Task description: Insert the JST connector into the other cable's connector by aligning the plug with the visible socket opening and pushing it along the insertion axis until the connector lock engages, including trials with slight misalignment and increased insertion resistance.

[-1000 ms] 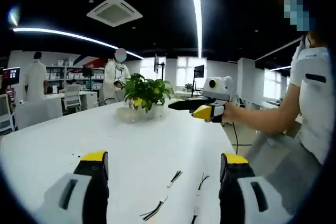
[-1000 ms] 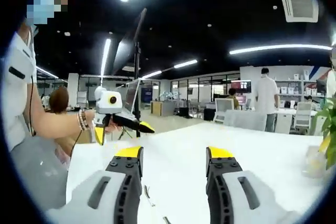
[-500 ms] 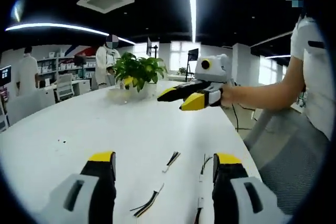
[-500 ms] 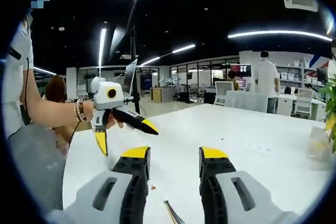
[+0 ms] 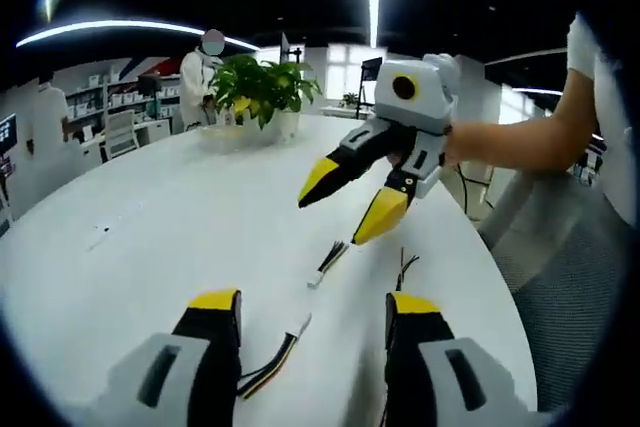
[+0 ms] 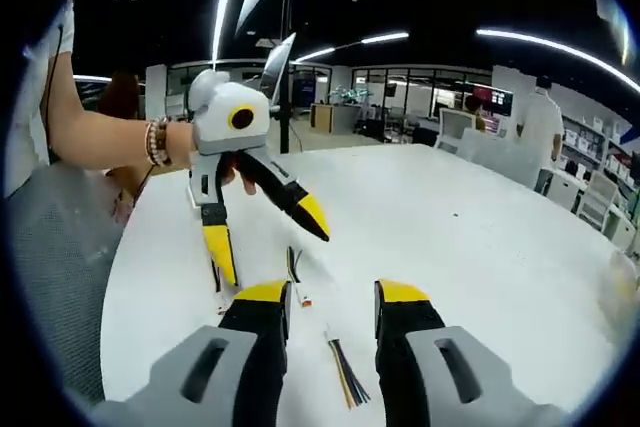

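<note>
Glossy white round bench (image 5: 150, 217) carries thin cables with white plugs and black, yellow and red wires (image 5: 268, 375) (another bundle (image 6: 347, 383) likewise). Both black, yellow-tipped claws, left claw (image 5: 312, 309) and right claw (image 6: 331, 295), have grey-white bodies.

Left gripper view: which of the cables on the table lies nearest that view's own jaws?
The cable with yellow and black wires, running between the left gripper's jaws; the other cables lie farther out, under the right gripper.

Bare table (image 5: 150, 227); plant (image 5: 262, 92) far.
</note>
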Tool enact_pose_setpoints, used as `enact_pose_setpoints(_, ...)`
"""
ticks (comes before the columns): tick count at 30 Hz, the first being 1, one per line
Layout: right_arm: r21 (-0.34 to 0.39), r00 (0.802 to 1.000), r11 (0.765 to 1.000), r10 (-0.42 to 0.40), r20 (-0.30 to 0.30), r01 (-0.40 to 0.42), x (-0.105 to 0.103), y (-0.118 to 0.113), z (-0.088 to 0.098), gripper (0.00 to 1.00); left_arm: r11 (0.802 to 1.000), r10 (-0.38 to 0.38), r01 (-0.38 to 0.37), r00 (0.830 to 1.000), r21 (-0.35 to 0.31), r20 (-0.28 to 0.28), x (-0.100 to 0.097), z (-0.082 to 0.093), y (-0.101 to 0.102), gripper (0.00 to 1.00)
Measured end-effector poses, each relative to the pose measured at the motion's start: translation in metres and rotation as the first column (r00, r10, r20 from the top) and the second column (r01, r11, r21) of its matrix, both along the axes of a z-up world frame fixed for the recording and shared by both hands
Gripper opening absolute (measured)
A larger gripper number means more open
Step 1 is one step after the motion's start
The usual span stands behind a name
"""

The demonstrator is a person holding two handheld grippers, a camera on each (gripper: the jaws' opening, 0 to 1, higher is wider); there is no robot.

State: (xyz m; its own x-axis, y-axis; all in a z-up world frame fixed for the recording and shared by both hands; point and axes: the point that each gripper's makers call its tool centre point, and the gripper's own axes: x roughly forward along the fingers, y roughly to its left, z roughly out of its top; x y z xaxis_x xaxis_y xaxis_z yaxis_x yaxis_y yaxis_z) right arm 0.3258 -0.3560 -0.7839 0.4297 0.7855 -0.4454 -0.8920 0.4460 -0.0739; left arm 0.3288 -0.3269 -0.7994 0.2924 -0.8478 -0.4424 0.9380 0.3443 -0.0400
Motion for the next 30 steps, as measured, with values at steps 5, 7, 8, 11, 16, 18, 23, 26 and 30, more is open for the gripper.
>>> enact_pose_setpoints(5,-0.058,1.0,0.998,-0.001,-0.001,0.001,0.003,-0.002,-0.02,0.22,0.999,0.021,-0.021,1.0,0.031,-0.016,0.001,-0.019,0.002,0.49)
enact_pose_setpoints(7,-0.074,1.0,0.997,0.0,-0.013,-0.001,0.002,-0.003,-0.027,0.22,0.999,0.044,-0.043,0.998,0.015,-0.04,0.001,-0.023,0.001,0.44)
enact_pose_setpoints(8,-0.074,1.0,0.997,0.0,-0.016,-0.002,0.002,-0.003,-0.028,0.22,0.999,0.043,-0.043,0.998,0.005,-0.048,0.0,-0.024,0.001,0.42)
enact_pose_setpoints(11,-0.07,1.0,0.998,-0.002,-0.02,0.001,0.002,-0.004,-0.029,0.22,0.999,0.047,-0.048,0.997,-0.007,-0.066,-0.001,-0.027,-0.001,0.4)
enact_pose_setpoints(16,-0.043,0.998,0.998,-0.043,-0.037,0.041,0.006,-0.009,-0.025,0.22,0.999,0.044,-0.044,0.997,0.0,-0.07,-0.002,-0.028,-0.001,0.41)
enact_pose_setpoints(18,-0.044,0.998,0.998,-0.047,-0.036,0.045,0.007,-0.011,-0.025,0.23,0.999,0.04,-0.04,0.997,-0.004,-0.061,-0.003,-0.026,-0.001,0.42)
enact_pose_setpoints(23,-0.034,0.996,0.997,-0.076,-0.045,0.074,0.012,-0.019,-0.026,0.24,0.997,0.063,-0.066,0.996,-0.038,-0.055,0.005,-0.019,0.001,0.42)
enact_pose_setpoints(26,-0.05,0.996,0.996,-0.072,-0.054,0.069,0.01,-0.02,-0.031,0.23,0.997,0.069,-0.07,0.996,-0.028,-0.055,0.006,-0.022,0.004,0.42)
enact_pose_setpoints(30,-0.063,0.995,0.996,-0.071,-0.067,0.067,0.008,-0.021,-0.038,0.23,0.997,0.072,-0.074,0.995,-0.027,-0.065,0.007,-0.025,0.006,0.43)
